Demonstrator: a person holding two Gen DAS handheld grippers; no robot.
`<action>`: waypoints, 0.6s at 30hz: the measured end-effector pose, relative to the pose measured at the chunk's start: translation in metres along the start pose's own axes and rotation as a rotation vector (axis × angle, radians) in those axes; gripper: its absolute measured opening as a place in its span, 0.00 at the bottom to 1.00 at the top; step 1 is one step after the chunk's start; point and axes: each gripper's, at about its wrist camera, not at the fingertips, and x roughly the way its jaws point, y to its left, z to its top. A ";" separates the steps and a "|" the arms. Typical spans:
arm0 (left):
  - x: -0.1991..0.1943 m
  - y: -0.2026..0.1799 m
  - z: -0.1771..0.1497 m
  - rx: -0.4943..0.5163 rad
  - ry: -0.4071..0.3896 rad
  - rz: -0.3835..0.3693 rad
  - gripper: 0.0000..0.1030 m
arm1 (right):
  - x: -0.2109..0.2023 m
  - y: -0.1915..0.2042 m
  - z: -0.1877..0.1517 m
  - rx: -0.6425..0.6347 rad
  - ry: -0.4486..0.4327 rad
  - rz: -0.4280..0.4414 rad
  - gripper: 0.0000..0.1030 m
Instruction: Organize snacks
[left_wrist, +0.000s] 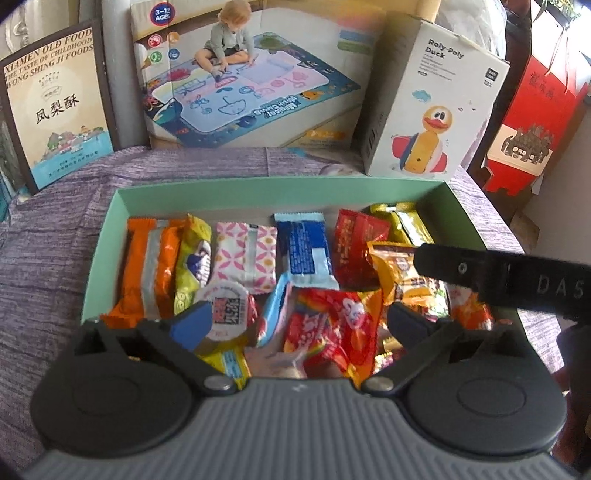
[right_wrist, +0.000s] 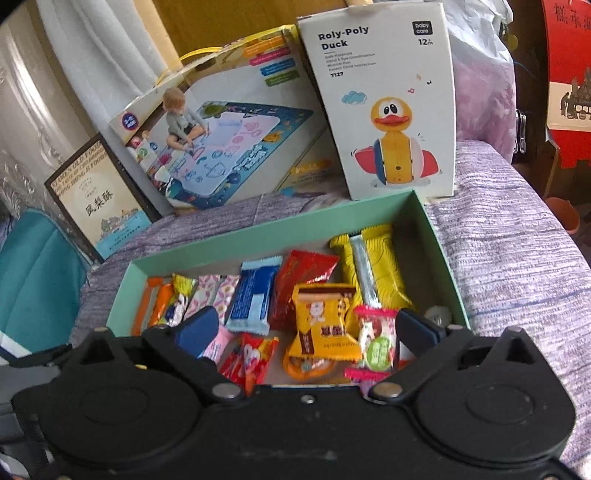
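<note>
**snackbox_fan:** Purple woven cloth (left_wrist: 74, 229) over what looks like a bed or sofa, can't tell which, with cardboard toy boxes leaning along the back edge: the Roly-Poly Duck box (right_wrist: 384, 107) and the drawing mat box (left_wrist: 251, 81). The mint green tray (left_wrist: 280, 186) sits mid-cloth, snacks packed in a row along its far wall and piled loosely toward the near wall.

**umi_tinkerer:** Both sets of fingers are spread wide with nothing pinched. The left gripper (left_wrist: 291, 321) hangs over the near pile, right above the red foil packet (left_wrist: 332, 332). The right gripper (right_wrist: 310, 328) is over the tray's near right corner, with the yellow packet (right_wrist: 325, 321) between its fingers but not squeezed.

**snackbox_fan:** Risks?

**umi_tinkerer:** All of it is slick, crinkly foil and plastic, puffy pillow shapes, overlapping. I'd guess a closing pinch grabs two at once, or a packet squirts out sideways. The tray is thin card on soft cloth, so pushing down could tip or slide it. And the grippers sit near each other; one black finger (left_wrist: 480, 273) already crosses the left view, so a bump seems possible.
</note>
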 end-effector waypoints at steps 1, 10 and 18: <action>-0.002 -0.001 -0.001 0.001 0.000 0.001 1.00 | -0.003 0.000 -0.001 -0.003 0.002 0.001 1.00; -0.038 -0.008 -0.012 0.023 -0.031 0.001 1.00 | -0.038 0.004 -0.013 0.014 -0.006 0.010 1.00; -0.070 -0.012 -0.029 0.039 -0.045 0.019 1.00 | -0.070 0.005 -0.026 0.019 -0.007 0.026 1.00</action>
